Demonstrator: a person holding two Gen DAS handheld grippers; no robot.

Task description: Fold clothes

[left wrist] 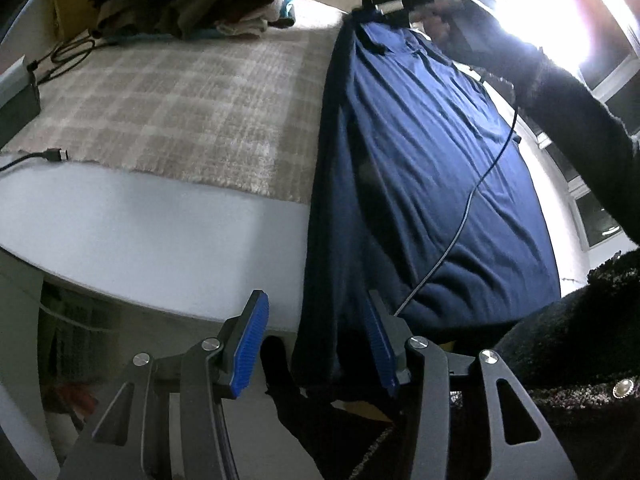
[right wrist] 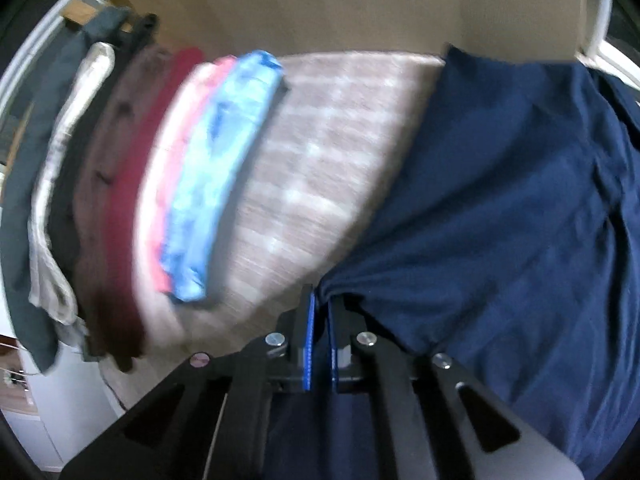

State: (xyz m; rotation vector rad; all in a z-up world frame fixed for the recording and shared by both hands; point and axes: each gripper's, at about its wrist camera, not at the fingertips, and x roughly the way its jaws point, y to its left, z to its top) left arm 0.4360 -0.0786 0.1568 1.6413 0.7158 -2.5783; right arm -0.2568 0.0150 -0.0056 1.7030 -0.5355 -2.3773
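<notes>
The dark navy knit garment [left wrist: 432,168] hangs stretched above the beige plaid blanket [left wrist: 180,112]. Right gripper [right wrist: 320,308] fingers clamp one corner; left gripper [left wrist: 316,344] fingers stand apart around the opposite edge. Fabric appears soft, light, limp: grip corners.

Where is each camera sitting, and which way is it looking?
Left wrist: rides on the open left tool, looking along the dark navy blue shirt over the beige checked blanket; a black sleeve shows.
Right wrist: rides on the right tool, shut on the shirt's edge, facing a pile of folded clothes.
Both see the shirt, blanket and pile.
</notes>
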